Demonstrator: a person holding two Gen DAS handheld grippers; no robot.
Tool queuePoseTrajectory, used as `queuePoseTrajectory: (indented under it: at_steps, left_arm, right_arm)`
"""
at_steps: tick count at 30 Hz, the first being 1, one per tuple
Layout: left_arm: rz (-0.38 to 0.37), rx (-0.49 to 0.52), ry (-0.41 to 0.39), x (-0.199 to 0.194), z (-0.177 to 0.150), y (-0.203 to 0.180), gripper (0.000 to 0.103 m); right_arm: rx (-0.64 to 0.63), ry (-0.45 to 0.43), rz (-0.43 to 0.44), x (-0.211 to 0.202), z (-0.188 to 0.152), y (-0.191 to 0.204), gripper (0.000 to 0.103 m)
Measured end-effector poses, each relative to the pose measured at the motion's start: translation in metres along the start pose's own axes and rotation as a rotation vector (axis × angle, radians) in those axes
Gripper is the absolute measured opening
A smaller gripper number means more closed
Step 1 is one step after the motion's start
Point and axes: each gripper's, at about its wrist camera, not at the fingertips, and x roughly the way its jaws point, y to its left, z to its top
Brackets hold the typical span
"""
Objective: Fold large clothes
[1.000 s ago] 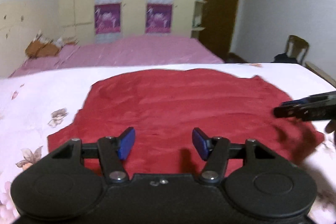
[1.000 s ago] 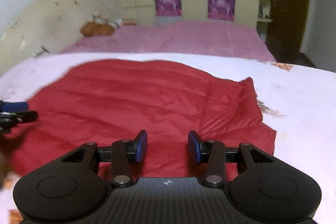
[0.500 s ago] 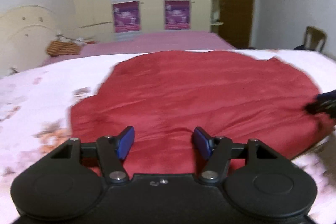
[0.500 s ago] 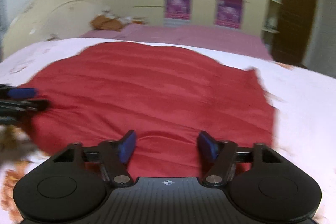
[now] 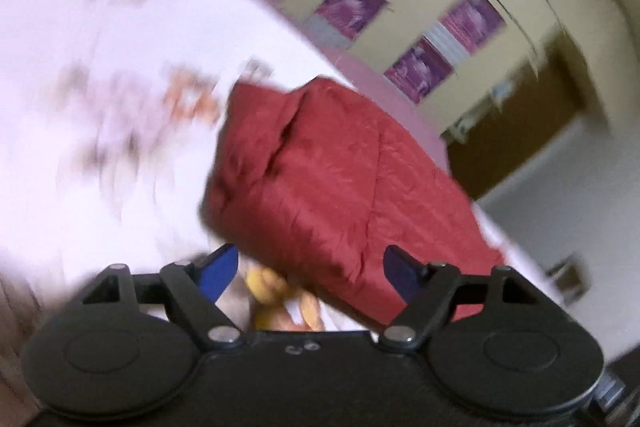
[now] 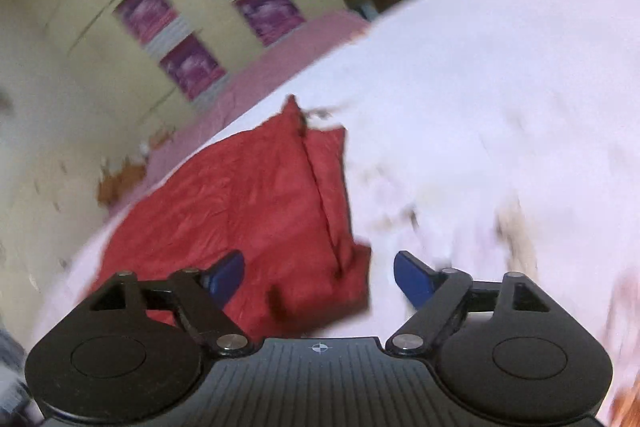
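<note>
Main risk: both views are rolled and motion-blurred, so either tool could come down beside the cloth edge rather than over it and close on the bedsheet, or on only the top layer. That would drag the stack apart. The left gripper has jaws spread wide, just been opening, nothing pinched; its right pad overlaps the near corner of the dark red quilted garment, the left pad sits over sheet, so a bite here looks likely to catch just the corner. The right gripper is also released, jaws just been opening, nothing clamped; the garment's near right corner lies between the pads in view, but contact cannot be told. If the two sides get lifted unevenly, the fold would skew; thin slippery-looking fabric may slide out of a shallow bite. The garment lies on the white floral-print bedsheet, near edge of the bed, flat, already doubled into a rough rectangle, judging by a layered edge and a seam line running far to near in the right view. A crease with a dark gap shows near its far left corner in the left view. Surface is crinkled, not smoothed. Something yellow-orange sits just near of the left gripper's jaws, too blurred to name. Cream wardrobe with purple posters behind, well apart.
</note>
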Motion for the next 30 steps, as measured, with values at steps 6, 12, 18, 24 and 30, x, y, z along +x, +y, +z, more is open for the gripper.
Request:
queuePoseTrajectory:
  at_steps: [6,12,18,24,30]
  left_arm:
    - [-0.060,-0.150,-0.022,0.042,0.017,0.015,0.068]
    - [-0.058,-0.135,-0.024,0.087,0.044,0.009,0.057]
    - [-0.047,-0.050,-0.008,0.097,0.048,-0.007,0.025]
    - [-0.042,-0.001,-0.021,0.064,0.034,-0.025,0.021]
    - [-0.028,-0.006,-0.004,0.025,-0.004,-0.023,0.021]
  right_arm:
    - [0.184,0.010,0.078,0.033,-0.003,-0.015,0.069]
    - [0.134,0.004,0.081,0.078,0.019,0.003,0.058]
    - [0.054,0.039,0.079,0.092,0.027,0.018,0.020]
    - [-0.016,0.025,0.103,0.059,0.027,0.023,0.015]
    - [-0.056,0.046,0.100,0.017,0.008,0.006,0.015]
